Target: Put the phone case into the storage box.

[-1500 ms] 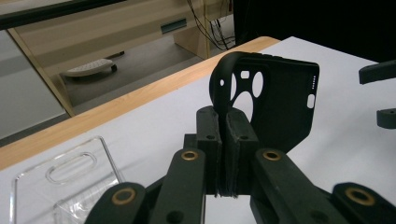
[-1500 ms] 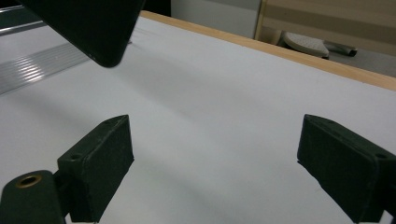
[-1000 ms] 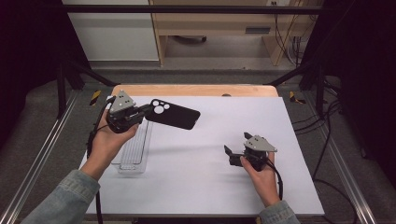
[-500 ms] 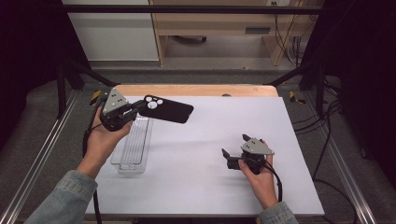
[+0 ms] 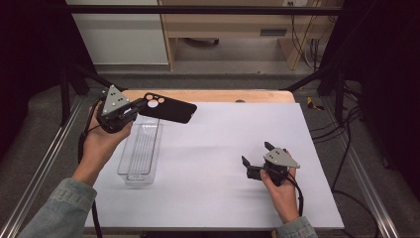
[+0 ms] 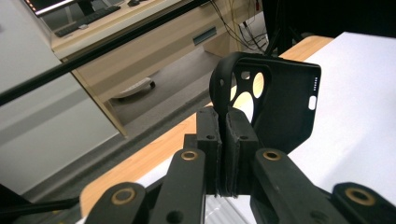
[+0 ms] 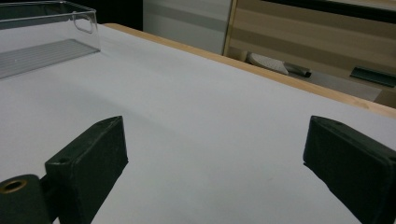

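The clear plastic tray point(image 5: 140, 153) lies on the left part of the white table point(image 5: 223, 148) and serves as the marker for everything else.

Left of the tray's far end, and raised above it, the person's left hand point(image 5: 101, 144) holds the left gripper point(image 5: 134, 108). Its 2 jaws are pressed together on the edge of a black phone case point(image 5: 168, 108), pinching it at the corner near the camera cutout. In the left gripper view the same gripper point(image 6: 223, 126) has its pads clamped on the thin rim of the case point(image 6: 280, 107), and 3 openings of the camera cutout let the light floor behind show through. The case hangs in the air above the tray's far end and reaches out to the right past the tray's far right corner, its long side roughly level and clear of the table.

Well to the right of the tray, near the table's front edge, the right hand point(image 5: 282, 191) holds the right gripper point(image 5: 256, 154) low over the white surface, pointing back toward the tray. Its 2 jaws are spread wide with nothing between them. In the right gripper view the right gripper point(image 7: 215, 168) frames bare table, and the tray point(image 7: 42, 46) lies far off at the upper left.
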